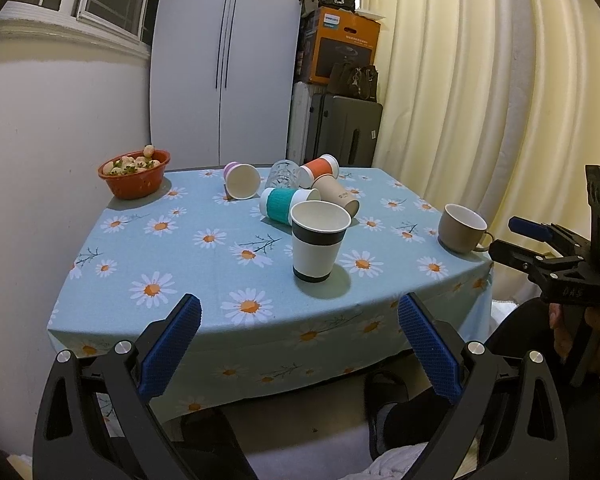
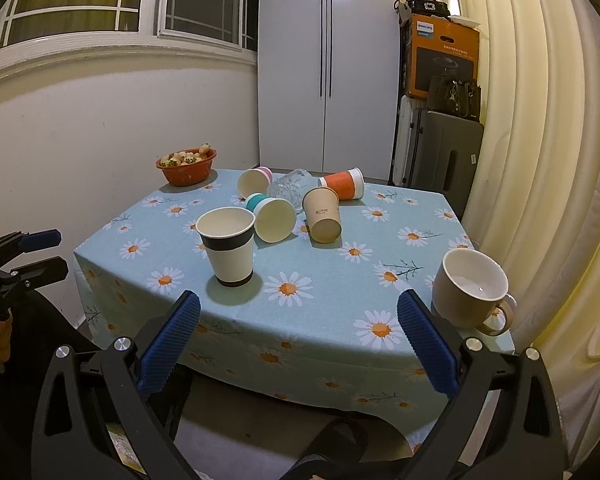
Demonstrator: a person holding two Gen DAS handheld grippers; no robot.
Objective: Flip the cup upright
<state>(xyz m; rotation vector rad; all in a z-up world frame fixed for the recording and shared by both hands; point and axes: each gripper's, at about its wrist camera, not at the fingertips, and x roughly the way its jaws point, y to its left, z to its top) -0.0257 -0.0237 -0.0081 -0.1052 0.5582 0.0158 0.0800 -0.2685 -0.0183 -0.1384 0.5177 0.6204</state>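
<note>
A black-banded paper cup (image 1: 319,240) (image 2: 229,245) stands upright near the table's front. Behind it several cups lie on their sides: a teal-sleeved cup (image 1: 286,205) (image 2: 271,218), a plain brown cup (image 1: 337,194) (image 2: 322,213), an orange-sleeved cup (image 1: 320,170) (image 2: 344,184), a pink cup (image 1: 241,179) (image 2: 254,181) and a clear glass (image 1: 283,173) (image 2: 290,188). A beige mug (image 1: 462,228) (image 2: 473,290) stands upright at the right edge. My left gripper (image 1: 299,326) is open and empty, before the front edge. My right gripper (image 2: 298,324) is open and empty, also before the front edge.
The table has a blue daisy tablecloth (image 1: 204,264) (image 2: 340,280). A red bowl of fruit (image 1: 134,174) (image 2: 187,166) sits at the back left corner. A white cabinet (image 1: 224,60), stacked boxes and luggage (image 1: 340,100) and a curtain (image 1: 480,80) stand behind.
</note>
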